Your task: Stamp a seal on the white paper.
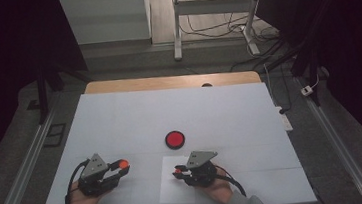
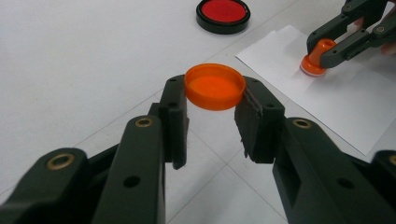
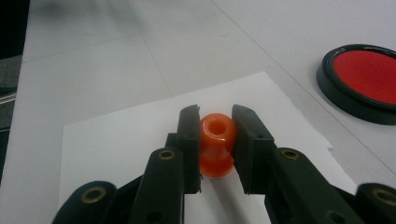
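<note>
High view first: both hands rest low on the white surface point(image 1: 120, 118), the left gripper point(image 1: 111, 173) with an orange cap point(image 1: 123, 164) at its tip, the right gripper point(image 1: 182, 172) over a white sheet of paper point(image 1: 170, 188), and a round red ink pad point(image 1: 175, 139) in a black case beyond them. No writing or brand can be read anywhere. Left gripper view adds that the cap point(image 2: 215, 87) lies hollow side up, clamped at its rim between the fingers point(image 2: 173, 116), clear of the surface. Right gripper view shows the fingers point(image 3: 190, 140) closed on the waist of an orange stamp point(image 3: 216, 144), standing upright with its base down on the paper point(image 3: 121, 144); the ink pad point(image 3: 369, 81) sits near, off the sheet.
</note>
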Tool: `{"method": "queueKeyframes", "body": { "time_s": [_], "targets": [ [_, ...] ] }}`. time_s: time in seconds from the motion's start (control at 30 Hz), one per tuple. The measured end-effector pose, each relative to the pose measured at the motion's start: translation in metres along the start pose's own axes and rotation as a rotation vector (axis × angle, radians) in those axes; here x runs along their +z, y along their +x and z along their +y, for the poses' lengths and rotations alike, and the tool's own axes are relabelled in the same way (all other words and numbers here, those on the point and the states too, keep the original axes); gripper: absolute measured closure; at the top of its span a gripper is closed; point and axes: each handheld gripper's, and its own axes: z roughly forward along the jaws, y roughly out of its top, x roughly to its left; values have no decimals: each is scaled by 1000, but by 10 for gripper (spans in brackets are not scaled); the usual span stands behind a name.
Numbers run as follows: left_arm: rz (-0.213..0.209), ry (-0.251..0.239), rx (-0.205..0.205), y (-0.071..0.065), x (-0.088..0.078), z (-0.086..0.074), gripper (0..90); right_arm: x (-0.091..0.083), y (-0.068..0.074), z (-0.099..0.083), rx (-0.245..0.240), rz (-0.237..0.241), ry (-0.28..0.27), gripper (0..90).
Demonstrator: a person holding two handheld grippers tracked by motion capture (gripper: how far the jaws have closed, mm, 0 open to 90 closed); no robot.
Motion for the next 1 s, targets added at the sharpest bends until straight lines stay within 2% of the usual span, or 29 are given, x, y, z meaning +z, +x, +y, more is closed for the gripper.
{"method": "queueKeyframes", "body": {
  "time_s": [0.43,0.57,0.63,0.73,0.83,1.0],
  "targets": [
    [3,-3,-4,1,0,0,646,0,0,0,-2,-4,-3,728],
    [3,0,-4,1,0,0,646,-1,-2,1,20,11,-4,723],
    [4,1,-3,1,0,0,646,-7,-6,3,65,23,-52,722],
    [5,1,-6,2,1,0,646,-24,-12,13,92,19,-146,722],
    [4,4,-3,2,1,0,646,-34,-17,16,117,23,-187,722],
    [4,1,-3,2,1,0,646,-41,-22,17,149,35,-207,722]
  ]
}}
